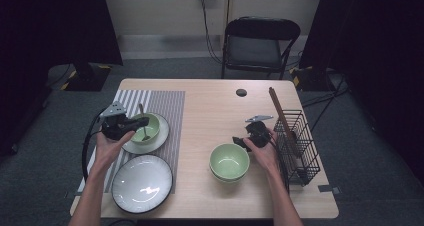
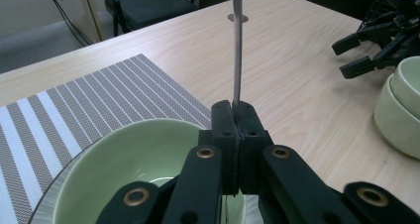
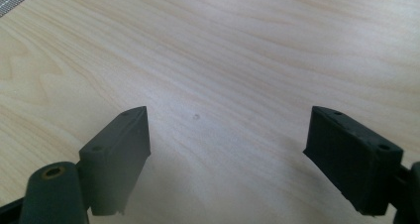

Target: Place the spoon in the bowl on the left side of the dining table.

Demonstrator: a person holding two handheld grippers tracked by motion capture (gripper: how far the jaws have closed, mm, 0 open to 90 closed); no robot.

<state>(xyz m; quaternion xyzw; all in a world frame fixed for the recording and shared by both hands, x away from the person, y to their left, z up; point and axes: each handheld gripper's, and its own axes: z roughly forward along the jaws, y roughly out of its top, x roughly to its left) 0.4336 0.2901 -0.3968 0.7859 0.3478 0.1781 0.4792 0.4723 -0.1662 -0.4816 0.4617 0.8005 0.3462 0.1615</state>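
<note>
My left gripper [image 1: 141,121] hangs over a green bowl [image 1: 151,130] that stands on a white plate [image 1: 161,138]. It is shut on the handle of a metal spoon [image 1: 145,133] whose end rests in the bowl. In the left gripper view the jaws [image 2: 234,110] clamp the spoon handle [image 2: 237,55], which stands upright above the green bowl [image 2: 119,154]. My right gripper [image 1: 240,142] is open beside the far rim of two stacked green bowls [image 1: 229,162]. Bare wood lies between its jaws in the right gripper view [image 3: 228,154].
A striped placemat [image 1: 162,102] lies at the table's left, with a dark-rimmed plate [image 1: 142,182] at its near end. A black wire rack [image 1: 301,148] holding a brown stick [image 1: 278,111] stands at the right edge. A folding chair [image 1: 260,43] stands behind the table.
</note>
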